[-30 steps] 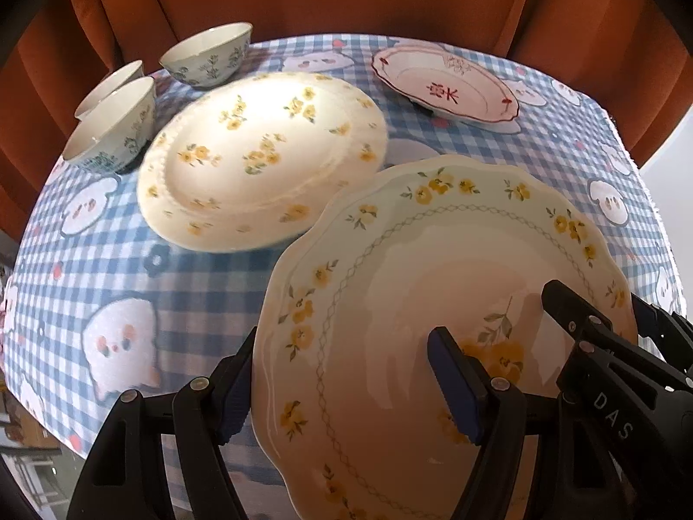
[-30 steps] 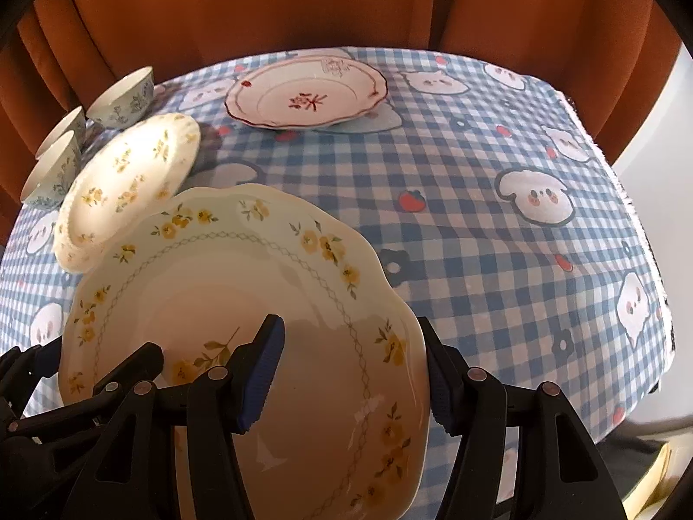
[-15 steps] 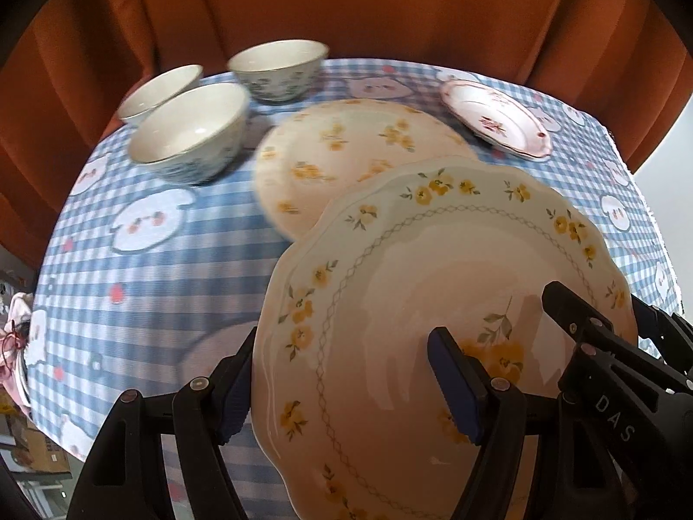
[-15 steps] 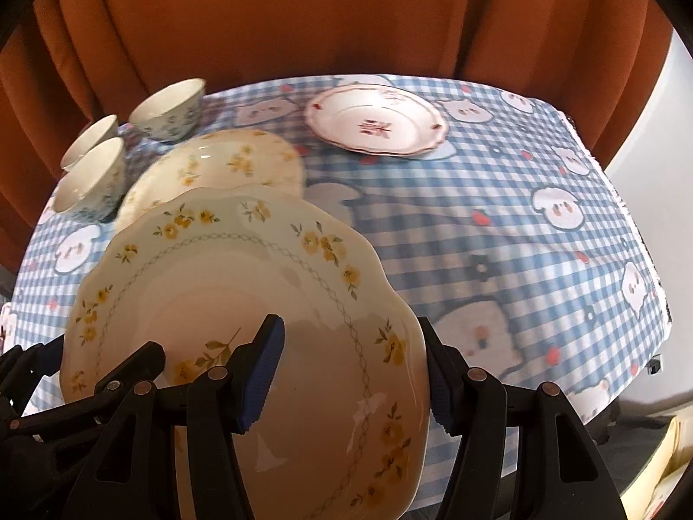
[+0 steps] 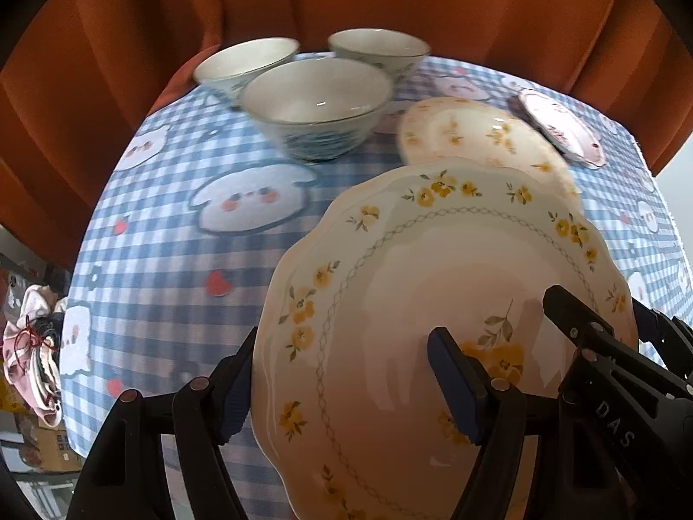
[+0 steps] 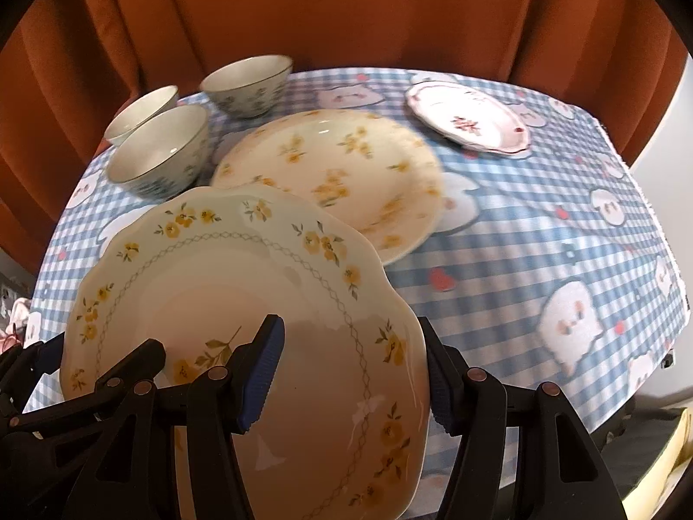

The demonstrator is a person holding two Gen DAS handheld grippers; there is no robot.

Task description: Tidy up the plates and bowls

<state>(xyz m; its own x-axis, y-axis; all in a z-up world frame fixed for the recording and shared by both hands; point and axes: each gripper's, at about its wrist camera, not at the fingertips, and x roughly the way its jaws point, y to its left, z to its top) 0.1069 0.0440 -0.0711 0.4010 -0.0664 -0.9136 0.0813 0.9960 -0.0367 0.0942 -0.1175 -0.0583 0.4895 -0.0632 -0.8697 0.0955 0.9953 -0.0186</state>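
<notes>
- Both grippers carry one scalloped yellow-flower plate [image 5: 437,303] above the near edge of the worktop [image 5: 173,260], clear of the gingham cloth.
- The left gripper [image 5: 342,385] has its jaws pinching the plate's left rim, one pad over the face, one under.
- The right gripper [image 6: 351,372] has its jaws pinching the right rim the same way.
- A second yellow-flower plate [image 6: 333,173] lies flat mid-worktop; the red-patterned plate [image 6: 470,119] sits toward the far right corner, and three bowls [image 6: 160,151] cluster at the far left edge.
- The step in hand looks like stacking: the carried plate is probably headed for the flat one.
- The next move calls for centring it level over that plate, then lowering gently before both jaws release.
</notes>
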